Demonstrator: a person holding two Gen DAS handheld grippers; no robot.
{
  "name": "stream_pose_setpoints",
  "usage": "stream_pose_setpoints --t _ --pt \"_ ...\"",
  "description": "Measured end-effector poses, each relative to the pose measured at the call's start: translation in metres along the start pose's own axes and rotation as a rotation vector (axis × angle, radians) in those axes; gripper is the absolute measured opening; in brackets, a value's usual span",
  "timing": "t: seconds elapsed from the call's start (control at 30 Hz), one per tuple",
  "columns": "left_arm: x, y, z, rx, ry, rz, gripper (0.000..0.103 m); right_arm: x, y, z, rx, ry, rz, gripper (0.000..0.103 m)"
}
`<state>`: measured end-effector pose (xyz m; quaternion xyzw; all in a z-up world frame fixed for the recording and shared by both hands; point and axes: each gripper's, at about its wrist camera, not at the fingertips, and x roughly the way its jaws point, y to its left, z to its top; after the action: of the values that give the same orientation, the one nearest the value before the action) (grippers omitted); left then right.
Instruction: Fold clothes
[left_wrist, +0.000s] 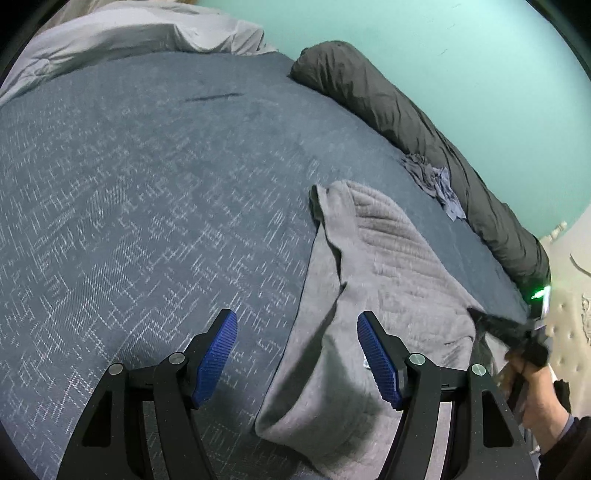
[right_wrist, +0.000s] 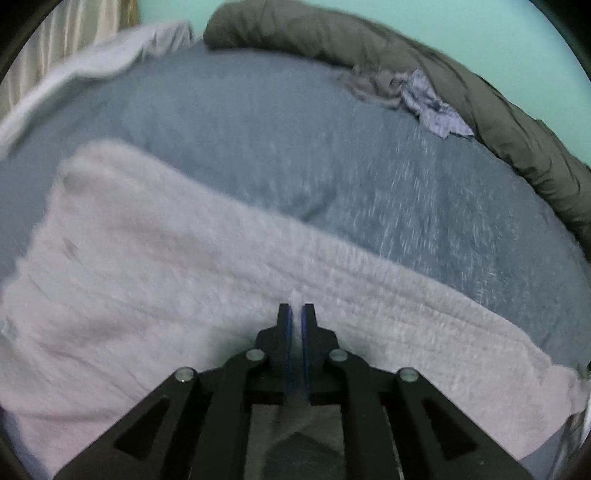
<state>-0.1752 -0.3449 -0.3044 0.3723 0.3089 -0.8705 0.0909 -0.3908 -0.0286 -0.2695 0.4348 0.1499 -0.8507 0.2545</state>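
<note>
A grey ribbed sweater (left_wrist: 388, 258) lies on the blue bed cover (left_wrist: 147, 184), one sleeve folded across its body. My left gripper (left_wrist: 297, 321) hovers open over the sweater's left edge, nothing between its blue pads (left_wrist: 218, 354). At the right of this view a hand (left_wrist: 535, 391) holds my right gripper (left_wrist: 478, 315) at the sweater's far edge. In the right wrist view, which is motion-blurred, the right gripper (right_wrist: 296, 306) is shut on a pinch of the sweater (right_wrist: 147, 258), which spreads out wide to the left.
A dark grey rolled duvet (left_wrist: 388, 99) runs along the teal wall, with a crumpled blue-grey garment (left_wrist: 432, 177) against it. Pale bedding (left_wrist: 129, 33) sits at the bed's far end. A tufted headboard (left_wrist: 569, 332) stands at the right. The blue cover is bare left of the sweater.
</note>
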Motion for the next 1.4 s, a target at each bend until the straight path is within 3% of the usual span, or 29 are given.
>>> stream_pose_setpoints --t 0.03,0.07,0.13,0.23,0.4,0.5,0.57,0.67,1.13,1.27,1.4 --pt "-0.001 0.0 -0.001 -0.002 0.0 0.0 0.071 0.001 0.001 -0.001 0.006 0.002 0.002 0.013" --pt "-0.002 0.0 -0.001 -0.004 0.0 -0.001 0.071 -0.007 0.007 0.001 0.001 -0.021 0.052 0.031" --pt "-0.004 -0.001 -0.002 -0.005 -0.001 0.0 0.071 -0.019 0.022 0.006 -0.029 -0.044 0.154 0.05" --pt "-0.005 0.0 -0.004 -0.002 0.01 -0.001 0.071 -0.023 0.059 0.007 -0.143 -0.01 0.255 0.05" --pt "-0.005 0.006 -0.007 -0.006 0.023 0.001 0.071 -0.015 0.114 0.001 -0.319 0.063 0.349 0.05" --pt "-0.004 0.011 -0.008 -0.022 0.033 -0.004 0.071 -0.003 0.126 -0.005 -0.369 0.089 0.325 0.049" --pt "-0.004 0.01 -0.008 -0.023 0.039 -0.013 0.071 0.005 0.134 -0.009 -0.402 0.106 0.307 0.023" --pt "-0.006 0.01 -0.01 -0.022 0.038 -0.016 0.071 0.017 0.145 -0.016 -0.451 0.131 0.28 0.007" --pt "-0.01 0.013 -0.018 -0.044 0.051 -0.047 0.071 0.02 0.122 0.018 -0.245 0.036 0.159 0.006" --pt "-0.027 0.014 -0.017 -0.064 0.014 -0.083 0.072 0.021 0.115 0.028 -0.177 0.007 0.122 0.006" --pt "-0.033 0.011 -0.021 -0.066 0.037 -0.104 0.079 0.026 0.105 0.028 -0.118 0.002 0.098 0.006"
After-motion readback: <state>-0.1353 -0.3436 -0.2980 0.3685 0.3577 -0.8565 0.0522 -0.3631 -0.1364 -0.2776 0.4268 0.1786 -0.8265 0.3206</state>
